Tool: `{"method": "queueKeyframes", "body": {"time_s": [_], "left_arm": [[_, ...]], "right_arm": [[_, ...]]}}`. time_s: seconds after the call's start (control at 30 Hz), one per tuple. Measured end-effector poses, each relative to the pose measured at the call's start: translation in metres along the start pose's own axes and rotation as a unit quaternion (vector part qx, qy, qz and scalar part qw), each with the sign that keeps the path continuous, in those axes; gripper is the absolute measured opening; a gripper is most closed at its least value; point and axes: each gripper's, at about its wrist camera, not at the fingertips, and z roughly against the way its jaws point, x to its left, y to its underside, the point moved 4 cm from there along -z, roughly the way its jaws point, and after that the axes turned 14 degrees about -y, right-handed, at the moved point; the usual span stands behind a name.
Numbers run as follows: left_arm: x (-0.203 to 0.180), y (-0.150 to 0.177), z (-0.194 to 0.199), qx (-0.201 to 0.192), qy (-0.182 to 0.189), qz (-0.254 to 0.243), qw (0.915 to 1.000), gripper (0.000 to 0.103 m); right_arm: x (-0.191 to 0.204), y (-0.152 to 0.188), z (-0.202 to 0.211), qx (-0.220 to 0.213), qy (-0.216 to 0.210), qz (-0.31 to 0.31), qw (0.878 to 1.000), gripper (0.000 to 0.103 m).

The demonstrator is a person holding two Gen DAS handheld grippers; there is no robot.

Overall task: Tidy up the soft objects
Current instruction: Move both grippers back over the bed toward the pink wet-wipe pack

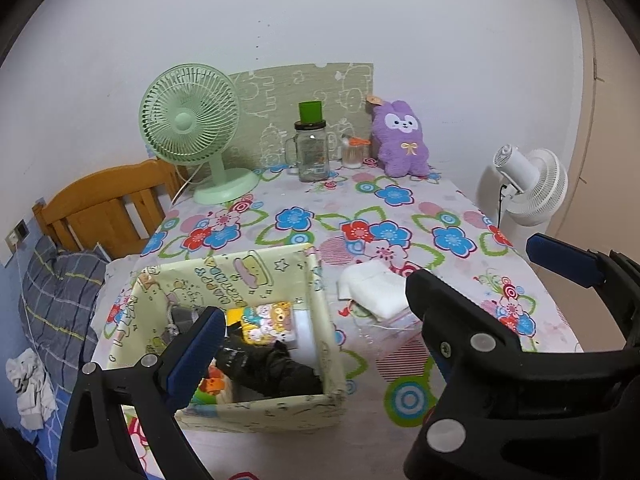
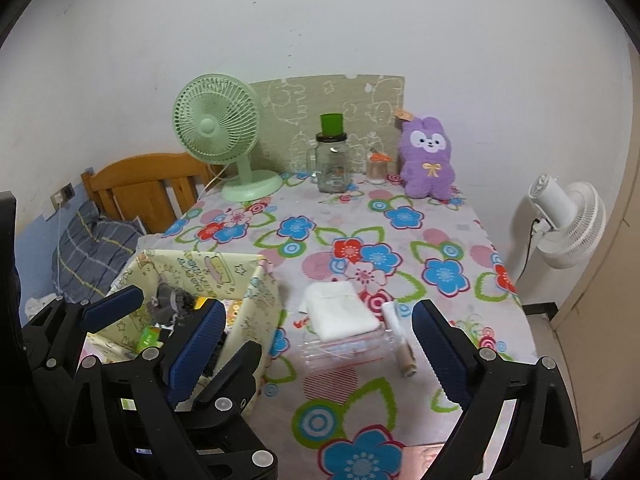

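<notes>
Floral cloth covers the table before you. Near its left edge, the yellow fabric box holds a grey plush, a black cloth and bright packets. A folded white cloth lies just beside it. Your left gripper and right gripper both gape wide, holding nothing.

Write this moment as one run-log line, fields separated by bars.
left gripper: open, empty | right gripper: open, empty | white cloth: on table, right of box | plush: far edge
</notes>
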Motion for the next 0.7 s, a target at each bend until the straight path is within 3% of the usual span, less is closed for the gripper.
{"method": "queueKeyframes", "body": {"time_s": [0.7], "left_arm": [[-0.055, 0.020, 0.010, 0.000, 0.032, -0.020, 0.9993, 0.100]], "right_arm": [[-0.045, 0.032, 0.030, -0.011, 0.023, -0.011, 1.000, 0.096]]}}
